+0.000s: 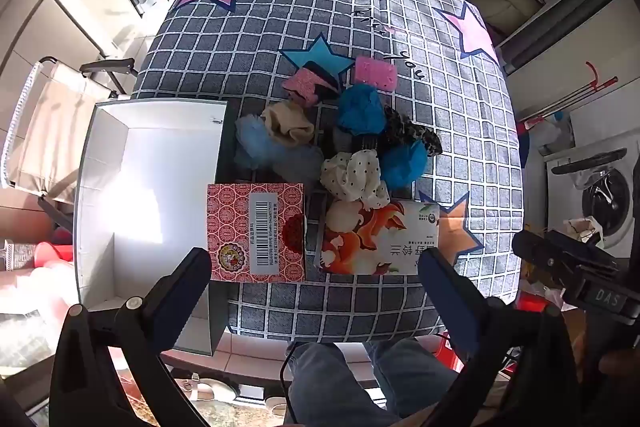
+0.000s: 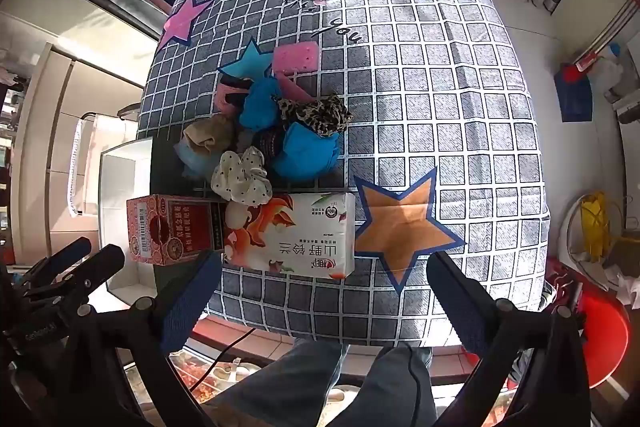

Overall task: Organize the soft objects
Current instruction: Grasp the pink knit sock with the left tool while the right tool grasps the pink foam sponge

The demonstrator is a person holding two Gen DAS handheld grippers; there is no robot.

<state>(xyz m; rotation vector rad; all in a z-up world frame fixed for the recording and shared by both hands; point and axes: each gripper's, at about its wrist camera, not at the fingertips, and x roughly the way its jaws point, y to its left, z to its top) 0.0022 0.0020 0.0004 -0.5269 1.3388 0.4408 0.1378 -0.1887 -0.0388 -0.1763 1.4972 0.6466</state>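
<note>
A heap of soft things lies mid-table: a polka-dot scrunchie (image 1: 355, 174) (image 2: 241, 175), blue cloth bundles (image 1: 360, 110) (image 2: 305, 151), a leopard scrunchie (image 1: 412, 135) (image 2: 320, 115), a beige cloth (image 1: 286, 125) (image 2: 208, 135), a pink sponge (image 1: 375, 72) (image 2: 296, 56) and a pink sock (image 1: 306, 87). A tissue pack (image 1: 380, 239) (image 2: 294, 235) and a red carton (image 1: 256, 233) (image 2: 168, 229) lie nearer. A white open box (image 1: 152, 195) (image 2: 120, 203) stands at the left. My left gripper (image 1: 316, 287) and right gripper (image 2: 324, 287) are open and empty, above the table's near edge.
The table (image 1: 460, 131) (image 2: 440, 107) wears a grey checked cloth with stars. A folding chair (image 1: 56, 123) stands left. A washing machine (image 1: 600, 195) and a red stool (image 2: 604, 339) are on the right. The person's legs (image 1: 360, 383) are below the edge.
</note>
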